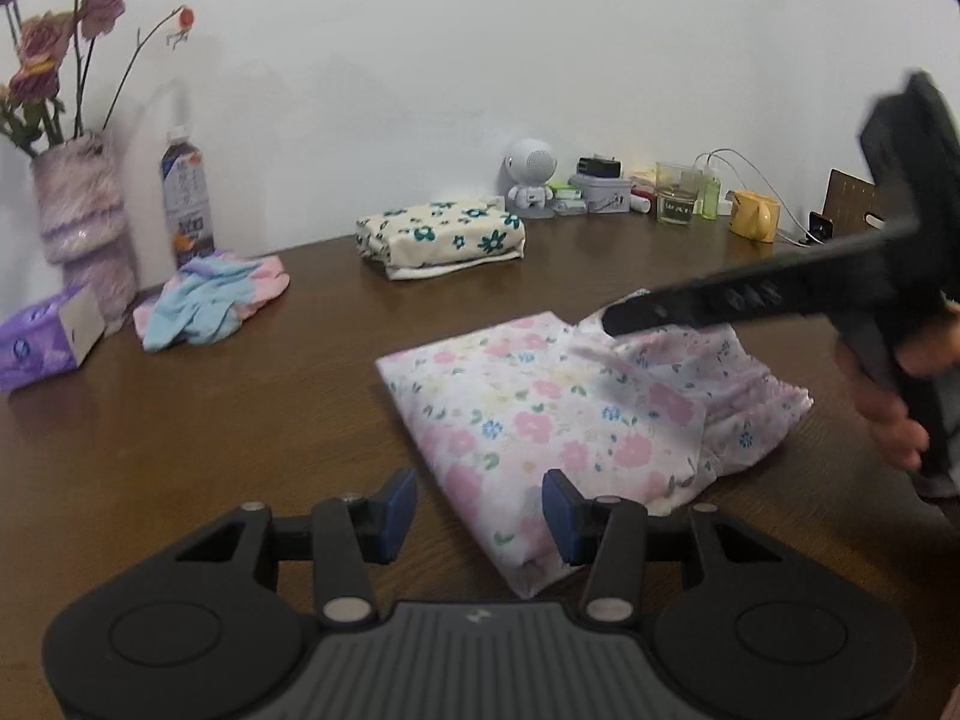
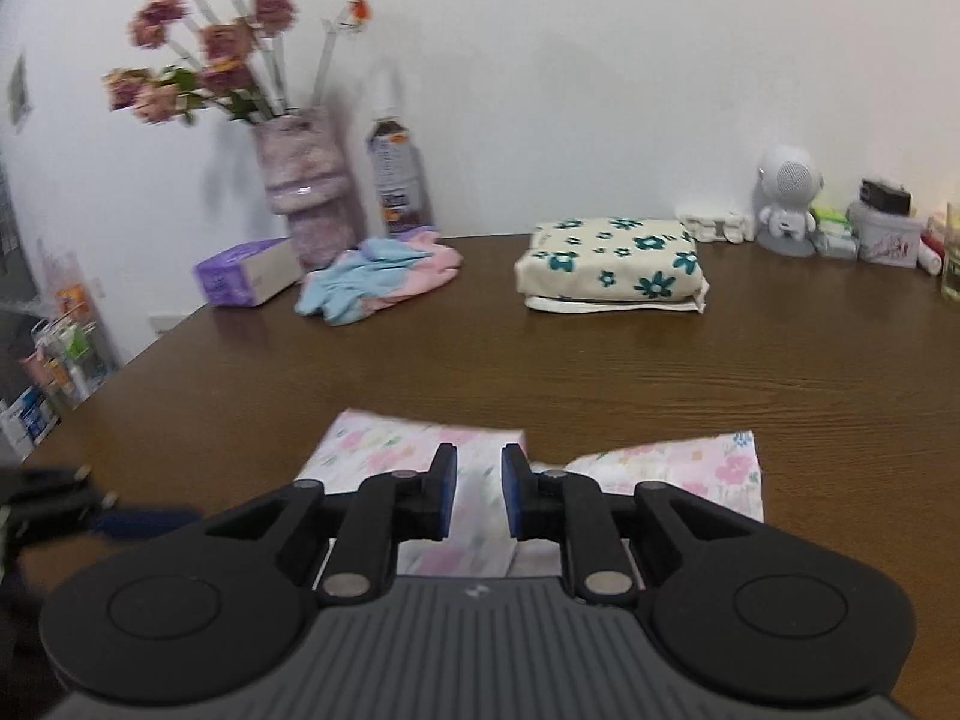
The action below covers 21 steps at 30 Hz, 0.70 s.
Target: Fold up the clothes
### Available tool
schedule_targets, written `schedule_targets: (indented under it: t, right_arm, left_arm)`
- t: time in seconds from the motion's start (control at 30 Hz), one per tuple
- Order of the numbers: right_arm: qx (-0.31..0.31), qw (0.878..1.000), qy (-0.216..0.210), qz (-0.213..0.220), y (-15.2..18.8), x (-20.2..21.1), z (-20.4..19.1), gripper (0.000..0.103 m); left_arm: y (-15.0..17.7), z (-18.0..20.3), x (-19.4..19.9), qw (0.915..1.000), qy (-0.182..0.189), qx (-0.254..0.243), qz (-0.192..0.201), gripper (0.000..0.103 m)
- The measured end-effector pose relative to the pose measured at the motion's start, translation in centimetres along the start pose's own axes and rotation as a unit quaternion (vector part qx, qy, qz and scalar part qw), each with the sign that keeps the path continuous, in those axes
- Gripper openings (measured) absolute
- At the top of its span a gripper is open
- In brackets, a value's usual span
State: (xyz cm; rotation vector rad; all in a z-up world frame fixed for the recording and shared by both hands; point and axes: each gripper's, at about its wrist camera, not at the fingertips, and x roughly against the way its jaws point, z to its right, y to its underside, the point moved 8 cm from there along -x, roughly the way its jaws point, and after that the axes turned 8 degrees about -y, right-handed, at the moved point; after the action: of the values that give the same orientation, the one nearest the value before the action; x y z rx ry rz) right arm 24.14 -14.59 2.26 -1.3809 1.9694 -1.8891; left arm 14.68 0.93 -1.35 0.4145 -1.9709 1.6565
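A pink floral garment (image 1: pixel 540 420) lies folded on the brown table (image 1: pixel 240 420), its right side bunched and loose. My left gripper (image 1: pixel 480 507) is open at the garment's near corner, and its right pad (image 1: pixel 561 516) overlaps the cloth edge. Reaching in from the right, my right gripper (image 1: pixel 624 318) hovers over the garment's far edge, held by a hand (image 1: pixel 900 414). In the right wrist view the right gripper (image 2: pixel 478 492) is open by a narrow gap above the floral garment (image 2: pixel 690 468), with nothing between the pads. The left gripper (image 2: pixel 120 519) shows blurred at the left edge.
A folded cream garment with teal flowers (image 1: pixel 441 231) (image 2: pixel 609 261) sits at the back. A crumpled blue and pink cloth (image 1: pixel 210 300), a purple tissue box (image 1: pixel 48 342), a vase of roses (image 1: pixel 84 210) and a bottle (image 1: pixel 186 204) stand back left. Small items (image 1: pixel 660 192) line the back right wall.
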Motion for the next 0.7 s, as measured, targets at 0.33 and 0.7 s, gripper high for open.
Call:
schedule_targets:
  t: [0.33, 0.7]
  right_arm:
    - [0.013, 0.999, 0.013, -0.028, 2.9, -0.2, -0.9, 0.016]
    - [0.010, 0.999, 0.022, -0.031, 3.3, -0.7, -0.4, 0.016]
  left_arm:
    - [2.4, 1.7, -1.0, 0.9970, -0.026, -0.062, -0.037, 0.028]
    - [2.9, 2.0, -1.1, 0.9934, -0.042, -0.102, -0.030, 0.008]
